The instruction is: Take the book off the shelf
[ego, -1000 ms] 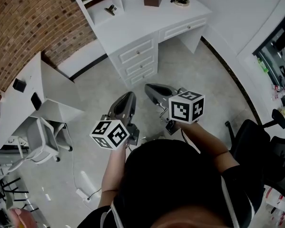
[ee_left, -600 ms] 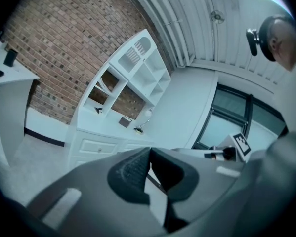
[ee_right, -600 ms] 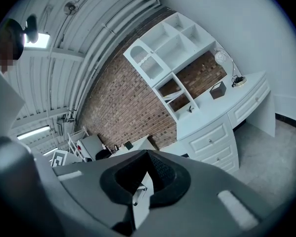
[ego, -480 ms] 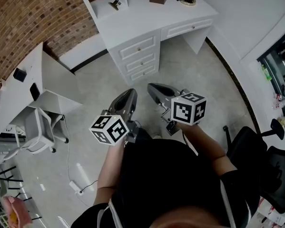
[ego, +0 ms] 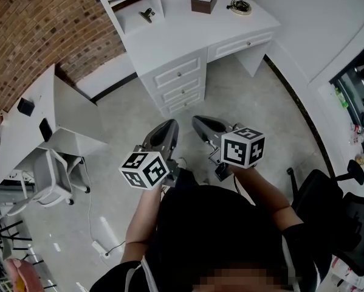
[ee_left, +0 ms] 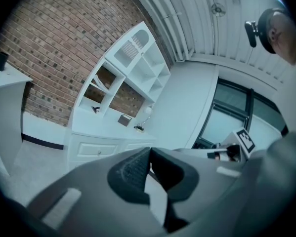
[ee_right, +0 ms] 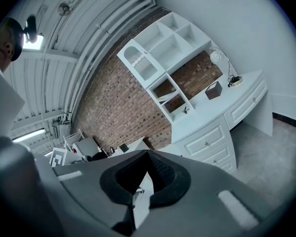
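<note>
Two closed, empty grippers, left gripper (ego: 168, 126) near right gripper (ego: 197, 121), above the floor (ego: 118, 117), shelf (ego: 132, 8) far ahead.

An office-like room: white drawer desk (ego: 188, 38) with shelf hutch (ego: 126, 20), brick wall (ego: 42, 23), black swivel chair (ego: 327, 193).

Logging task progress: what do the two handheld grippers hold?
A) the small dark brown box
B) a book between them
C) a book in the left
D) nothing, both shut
D: left gripper and right gripper each show jaws closed together on nothing, short of the white desk.
</note>
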`<state>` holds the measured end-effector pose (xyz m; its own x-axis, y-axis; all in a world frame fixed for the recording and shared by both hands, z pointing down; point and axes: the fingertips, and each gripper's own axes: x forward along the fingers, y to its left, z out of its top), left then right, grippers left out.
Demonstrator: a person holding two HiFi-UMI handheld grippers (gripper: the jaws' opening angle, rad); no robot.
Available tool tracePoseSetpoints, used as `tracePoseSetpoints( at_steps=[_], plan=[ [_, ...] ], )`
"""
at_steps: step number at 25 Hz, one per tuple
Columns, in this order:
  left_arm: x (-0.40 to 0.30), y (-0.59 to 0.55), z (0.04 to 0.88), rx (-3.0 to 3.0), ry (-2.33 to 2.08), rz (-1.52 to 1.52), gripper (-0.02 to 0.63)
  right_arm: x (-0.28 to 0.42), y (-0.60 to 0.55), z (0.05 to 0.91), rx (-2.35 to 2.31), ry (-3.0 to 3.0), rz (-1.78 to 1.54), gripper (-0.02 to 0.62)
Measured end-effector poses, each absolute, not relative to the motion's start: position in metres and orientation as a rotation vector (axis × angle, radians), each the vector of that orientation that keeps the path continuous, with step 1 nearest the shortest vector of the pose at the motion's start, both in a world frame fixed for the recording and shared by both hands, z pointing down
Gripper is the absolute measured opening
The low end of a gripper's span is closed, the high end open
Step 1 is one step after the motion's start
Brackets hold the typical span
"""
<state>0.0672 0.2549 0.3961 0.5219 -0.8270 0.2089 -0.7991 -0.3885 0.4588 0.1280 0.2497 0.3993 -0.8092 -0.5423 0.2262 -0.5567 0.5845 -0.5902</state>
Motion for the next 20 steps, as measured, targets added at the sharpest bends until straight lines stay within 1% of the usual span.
tracePoseSetpoints(
  at_steps=[6,20],
  plan=[
    [0.055,0.222,0.402,2.252,-1.301,-0.055,-0.002,0.116,0.216,0.404,0.999,-2.747,1.061,-0.002],
    [-0.016,0.143,0.394,2.267,-1.259,-0.082,-0.002,0.041,0.139,0.395,1.012,-2.732,1.006,-0.002]
  ],
)
